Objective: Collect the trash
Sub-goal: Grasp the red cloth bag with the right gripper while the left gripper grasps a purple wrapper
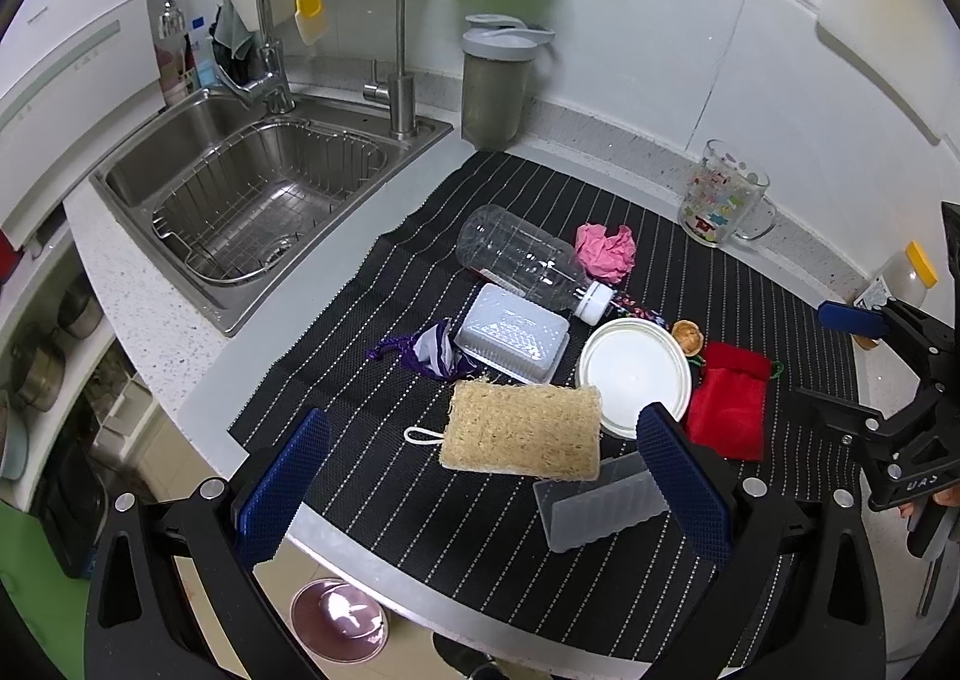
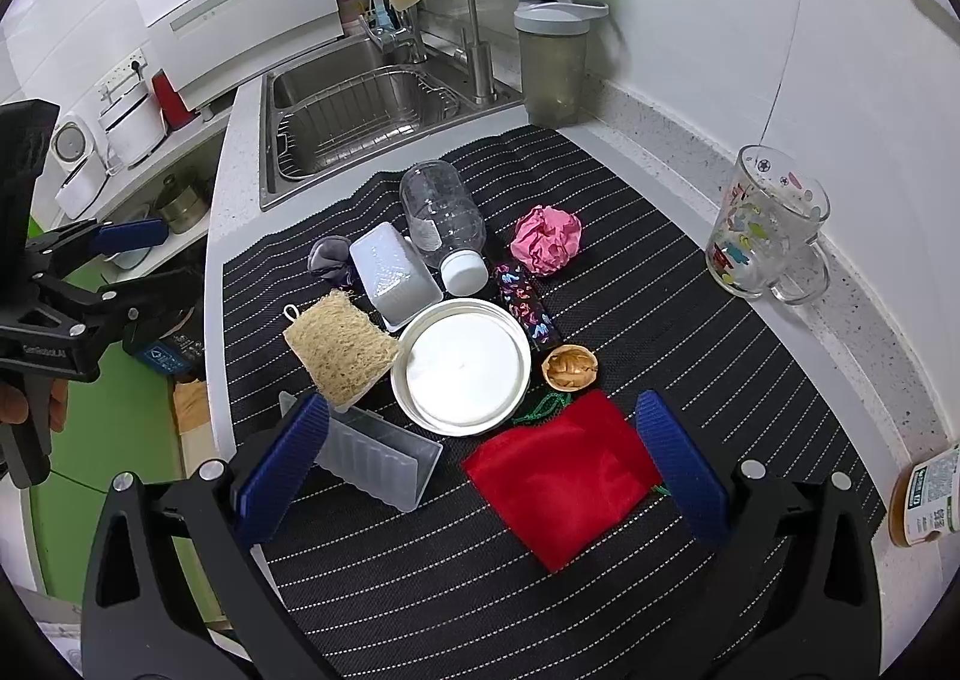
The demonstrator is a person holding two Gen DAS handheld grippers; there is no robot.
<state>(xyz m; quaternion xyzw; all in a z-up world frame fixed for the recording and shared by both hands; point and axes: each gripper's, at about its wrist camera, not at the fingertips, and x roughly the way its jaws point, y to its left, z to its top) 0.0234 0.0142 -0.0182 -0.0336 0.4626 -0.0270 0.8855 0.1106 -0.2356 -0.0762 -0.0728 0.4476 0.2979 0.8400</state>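
On the black striped mat (image 1: 456,506) (image 2: 690,272) lie an empty clear plastic bottle (image 1: 522,260) (image 2: 441,215), a crumpled pink paper ball (image 1: 606,251) (image 2: 546,239), a walnut shell (image 1: 689,337) (image 2: 570,367), a patterned wrapper (image 2: 525,302) and a crumpled purple-and-white scrap (image 1: 433,355) (image 2: 329,257). My left gripper (image 1: 480,488) hangs open above the loofah sponge (image 1: 525,428) (image 2: 339,347). My right gripper (image 2: 480,464) is open over the red pouch (image 2: 561,473) (image 1: 729,404), holding nothing.
A white plate (image 1: 633,374) (image 2: 462,368), two clear plastic boxes (image 1: 513,332) (image 1: 600,500), a glass mug (image 1: 720,194) (image 2: 765,224), a grey shaker cup (image 1: 495,80) and a jar (image 2: 924,497) stand around. The sink (image 1: 240,188) with faucets lies left. A bin (image 1: 339,617) sits below the counter edge.
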